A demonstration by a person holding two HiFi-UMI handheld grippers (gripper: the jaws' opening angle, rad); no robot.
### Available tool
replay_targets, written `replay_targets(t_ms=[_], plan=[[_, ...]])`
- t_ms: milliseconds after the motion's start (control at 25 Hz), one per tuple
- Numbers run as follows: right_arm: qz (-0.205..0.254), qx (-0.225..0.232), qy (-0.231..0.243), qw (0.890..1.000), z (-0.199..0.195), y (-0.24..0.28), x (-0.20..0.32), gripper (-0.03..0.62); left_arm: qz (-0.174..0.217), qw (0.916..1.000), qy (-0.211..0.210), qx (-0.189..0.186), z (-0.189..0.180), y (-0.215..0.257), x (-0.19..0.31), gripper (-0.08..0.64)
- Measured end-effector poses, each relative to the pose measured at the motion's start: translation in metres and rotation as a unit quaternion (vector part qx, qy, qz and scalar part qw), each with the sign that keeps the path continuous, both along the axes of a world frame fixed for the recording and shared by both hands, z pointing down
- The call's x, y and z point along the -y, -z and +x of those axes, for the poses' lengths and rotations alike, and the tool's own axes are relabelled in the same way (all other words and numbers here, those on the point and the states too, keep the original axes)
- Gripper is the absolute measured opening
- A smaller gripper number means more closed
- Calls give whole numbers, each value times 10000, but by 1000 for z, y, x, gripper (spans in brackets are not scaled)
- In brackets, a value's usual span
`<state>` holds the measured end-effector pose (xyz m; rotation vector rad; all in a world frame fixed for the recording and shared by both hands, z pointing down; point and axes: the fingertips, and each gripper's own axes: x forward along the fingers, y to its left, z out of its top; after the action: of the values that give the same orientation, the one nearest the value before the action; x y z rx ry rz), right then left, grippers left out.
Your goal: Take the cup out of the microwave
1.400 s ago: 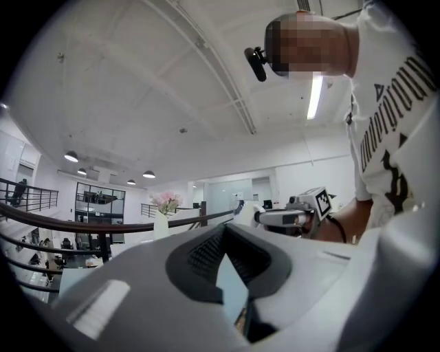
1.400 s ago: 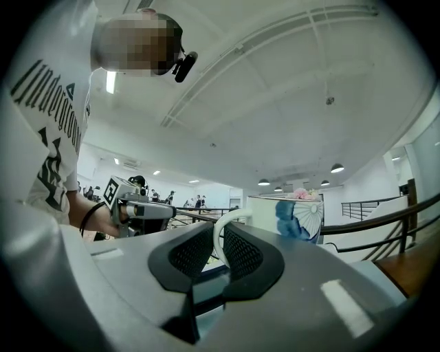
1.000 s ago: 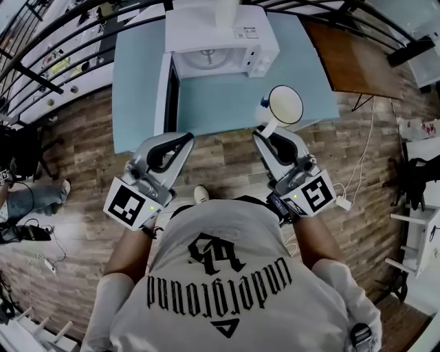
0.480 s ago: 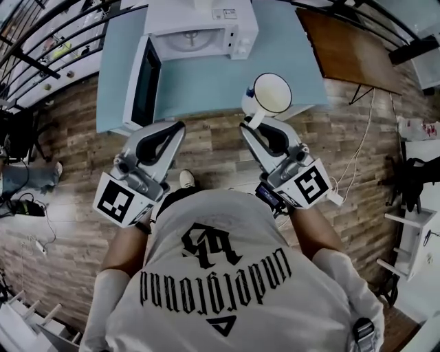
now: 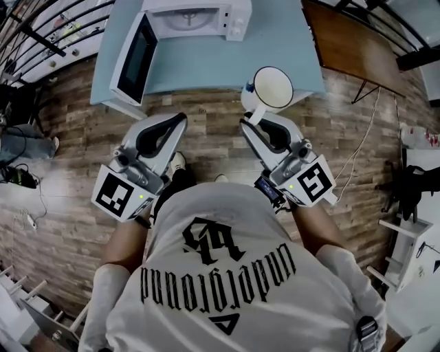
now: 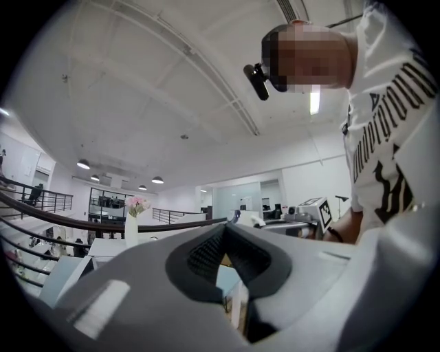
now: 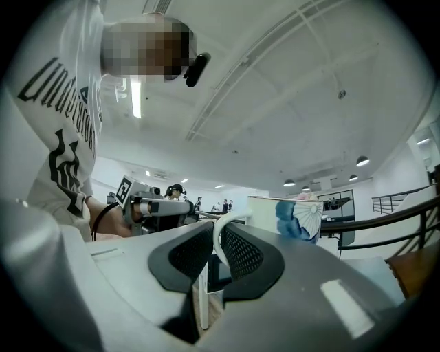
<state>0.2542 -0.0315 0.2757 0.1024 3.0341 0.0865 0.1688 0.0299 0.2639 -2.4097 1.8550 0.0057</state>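
Observation:
In the head view my right gripper (image 5: 249,126) is shut on the handle of a white cup (image 5: 273,88) with a blue pattern on its outside. It holds the cup in the air over the front edge of the light blue table (image 5: 227,65). The right gripper view shows the white handle pinched between the black pads (image 7: 240,251), with the cup (image 7: 297,217) just beyond them. The white microwave (image 5: 199,17) stands at the table's back with its door (image 5: 134,58) swung open to the left. My left gripper (image 5: 180,120) hangs over the wooden floor, shut and empty (image 6: 223,230).
A brown table (image 5: 350,48) stands to the right of the blue one. Black railings (image 5: 41,41) run along the upper left. A white vase with pink flowers (image 6: 133,221) shows in the left gripper view. Cables and white furniture lie at the right edge.
Both grippers have drawn back from the table, the right one carrying the cup. The microwave and table now sit farther away, at the top of the head view.

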Motion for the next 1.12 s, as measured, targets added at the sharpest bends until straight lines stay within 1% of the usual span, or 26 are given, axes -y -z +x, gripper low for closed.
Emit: replay_targets(t_ms=[160,240,400,760,920,960,1080,1120], plan=[[-18,14,114,9999,27,-3,-8,48,17,9999,102,39,29,-1,-9,51],[-48,-5,156,9999,38,-6,-13,48,13,9999,146,1,41,-3,-14,51],[-100,-15,272,9996,52,-8,-22,48,-5,9997,256,-60,55,-6,-23,51],[-185,30,386,9991,65,-6,-37,48,21,9991,413,19,67,-2,-39,51],[-195,41,417,9989,63,-7,-42,48,-187,9984,480,-220,67,-5,-44,51],[-201,33,425,9989,63,-7,-43,48,-199,9984,480,-218,67,-6,-45,51],[-209,19,430,9989,63,-9,-46,48,-81,9989,469,-43,64,-8,-47,51],[-211,16,421,9989,63,-9,-46,48,-104,9988,461,-91,65,-9,-46,51]])
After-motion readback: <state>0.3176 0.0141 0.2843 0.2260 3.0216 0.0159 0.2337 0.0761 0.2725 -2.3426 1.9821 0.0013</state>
